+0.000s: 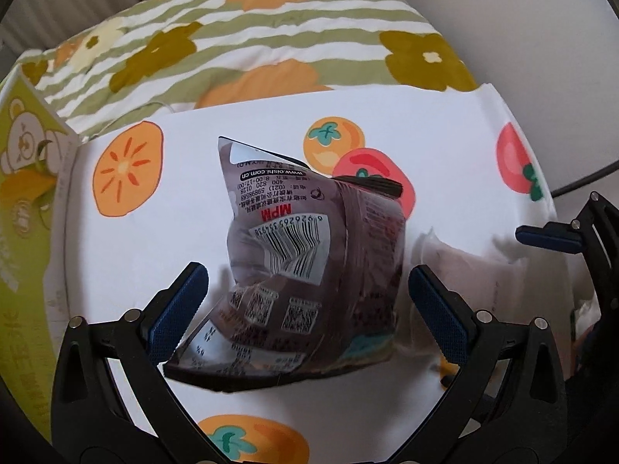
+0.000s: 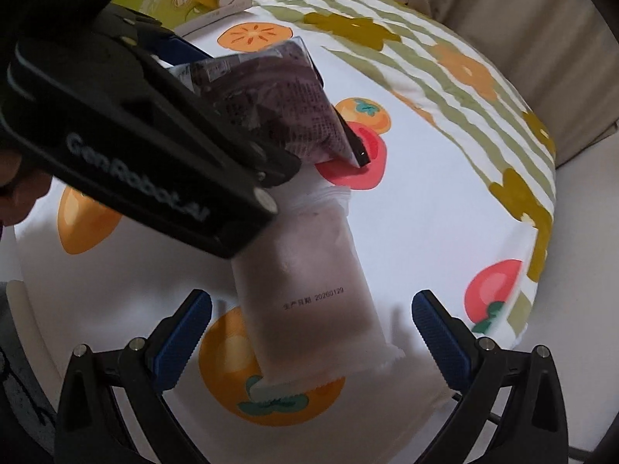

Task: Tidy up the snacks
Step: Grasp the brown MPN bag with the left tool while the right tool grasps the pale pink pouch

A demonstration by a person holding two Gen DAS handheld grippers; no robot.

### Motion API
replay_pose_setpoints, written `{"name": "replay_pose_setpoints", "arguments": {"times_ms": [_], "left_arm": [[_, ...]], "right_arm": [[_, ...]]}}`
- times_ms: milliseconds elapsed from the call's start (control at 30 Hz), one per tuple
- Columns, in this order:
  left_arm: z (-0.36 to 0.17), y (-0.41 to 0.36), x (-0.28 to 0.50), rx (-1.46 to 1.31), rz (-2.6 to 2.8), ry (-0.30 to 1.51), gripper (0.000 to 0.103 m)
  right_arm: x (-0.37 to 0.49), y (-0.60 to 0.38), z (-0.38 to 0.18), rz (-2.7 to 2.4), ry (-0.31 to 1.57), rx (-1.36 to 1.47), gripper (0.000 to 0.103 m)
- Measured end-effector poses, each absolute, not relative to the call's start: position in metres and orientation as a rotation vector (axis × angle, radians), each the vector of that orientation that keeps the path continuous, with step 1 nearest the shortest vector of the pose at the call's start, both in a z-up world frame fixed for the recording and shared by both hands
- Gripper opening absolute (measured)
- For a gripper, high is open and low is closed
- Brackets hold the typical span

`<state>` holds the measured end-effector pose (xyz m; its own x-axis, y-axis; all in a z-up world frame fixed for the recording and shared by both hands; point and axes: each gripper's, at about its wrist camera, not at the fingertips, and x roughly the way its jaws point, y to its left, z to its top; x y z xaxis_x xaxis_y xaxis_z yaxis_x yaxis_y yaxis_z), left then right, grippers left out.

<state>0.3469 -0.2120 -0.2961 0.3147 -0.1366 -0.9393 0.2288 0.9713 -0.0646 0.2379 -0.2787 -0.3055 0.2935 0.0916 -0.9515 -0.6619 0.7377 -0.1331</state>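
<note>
Left tool (image 1: 309, 301): its blue-padded fingers stand wide apart, one on either side of the dark brown foil snack bag, with no contact that can be seen; in the right wrist view its black body (image 2: 127, 143) crosses the upper left.
Right tool (image 2: 311, 332): fingers spread apart, hovering over the lower end of the pale frosted packet without gripping it.
Dark brown foil snack bag (image 1: 309, 266): crumpled, lying back side up with barcode, QR codes and printed text showing; it rests on the worktop between the left tool's fingers.
Pale frosted plastic packet with a pinkish filling (image 2: 313, 294): lies flat just beside the brown bag, printed date facing up, serrated end towards the right tool; its far end sits under the left tool's body.
Worktop (image 1: 193, 208): a white surface printed with orange and red persimmons.
Green carton with a cartoon bear (image 1: 27, 193): stands at the worktop's left edge.
Green-and-white striped cloth with orange and olive flowers (image 1: 271, 34): lies beyond the worktop's far edge.
</note>
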Motion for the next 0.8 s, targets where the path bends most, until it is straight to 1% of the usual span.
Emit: {"name": "replay_pose_setpoints", "arguments": {"times_ms": [100, 133, 200, 233, 300, 333, 367, 433, 600, 800], "left_arm": [[-0.299, -0.212, 0.349, 0.078, -0.232, 1.221, 0.097], [-0.300, -0.212, 0.349, 0.079, -0.229, 1.219, 0.091], [-0.301, -0.211, 0.350, 0.067, -0.246, 1.220, 0.085], [-0.301, -0.210, 0.351, 0.059, -0.255, 1.221, 0.078], [-0.301, -0.209, 0.351, 0.051, -0.260, 1.224, 0.075], [-0.301, -0.208, 0.352, 0.048, -0.263, 1.225, 0.073], [-0.300, -0.208, 0.351, 0.047, -0.265, 1.226, 0.072], [-0.299, -0.206, 0.350, 0.049, -0.263, 1.231, 0.070], [-0.293, -0.196, 0.347, 0.026, -0.254, 1.235, 0.069], [-0.275, -0.183, 0.341, 0.008, -0.237, 1.201, 0.068]], "right_arm": [[0.241, -0.283, -0.308, 0.562, 1.178, -0.554, 0.103], [0.242, -0.283, -0.309, 0.565, 1.178, -0.552, 0.103], [0.243, -0.284, -0.311, 0.571, 1.178, -0.555, 0.103], [0.243, -0.284, -0.312, 0.574, 1.180, -0.554, 0.101], [0.244, -0.284, -0.314, 0.591, 1.185, -0.545, 0.091], [0.244, -0.284, -0.314, 0.604, 1.190, -0.539, 0.084], [0.244, -0.284, -0.316, 0.609, 1.195, -0.536, 0.079], [0.244, -0.283, -0.318, 0.617, 1.207, -0.536, 0.075], [0.241, -0.280, -0.319, 0.620, 1.205, -0.527, 0.074], [0.243, -0.284, -0.318, 0.600, 1.201, -0.473, 0.067]]}}
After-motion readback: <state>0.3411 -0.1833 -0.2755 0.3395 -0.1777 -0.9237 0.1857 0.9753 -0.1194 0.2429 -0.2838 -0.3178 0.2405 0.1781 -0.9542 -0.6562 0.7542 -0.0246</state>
